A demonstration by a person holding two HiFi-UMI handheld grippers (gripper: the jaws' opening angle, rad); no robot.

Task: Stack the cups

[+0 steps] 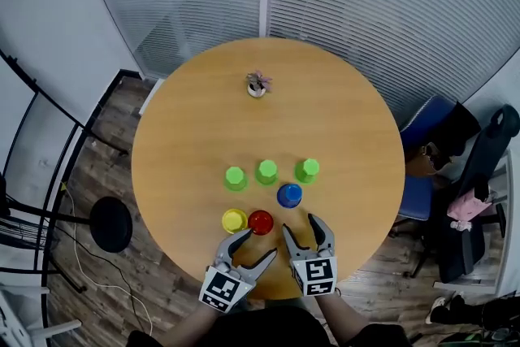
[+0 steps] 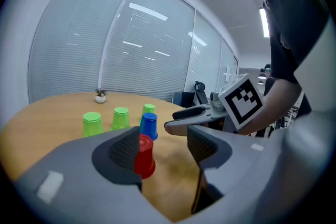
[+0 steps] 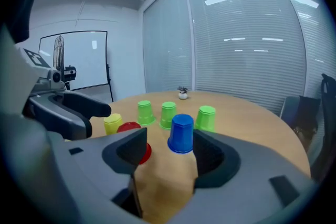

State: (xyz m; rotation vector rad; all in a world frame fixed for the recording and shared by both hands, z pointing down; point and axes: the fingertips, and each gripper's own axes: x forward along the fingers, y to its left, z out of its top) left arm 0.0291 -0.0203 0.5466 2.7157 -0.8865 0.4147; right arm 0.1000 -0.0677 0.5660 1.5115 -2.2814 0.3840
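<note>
Six upturned cups wait on a round wooden table point(image 1: 325, 110): three green cups point(image 1: 266, 171) in a row, with a blue cup point(image 1: 289, 195), a red cup point(image 1: 261, 222) and a yellow cup point(image 1: 234, 220) nearer the person, well apart from a small potted plant point(image 1: 257, 84) at the far side. Nothing is stacked yet. The right gripper point(image 1: 299, 225) hovers with its jaws spread wide and empty, the blue cup just ahead of its tips and untouched. The left gripper point(image 1: 256, 246) is likewise released, holding nothing, with the red cup close before it. The first pick-up appears to be at hand. It calls for centring the jaws on the blue cup, closing gently on its thin wall, and lifting straight up so that the neighbouring red cup is not knocked.
</note>
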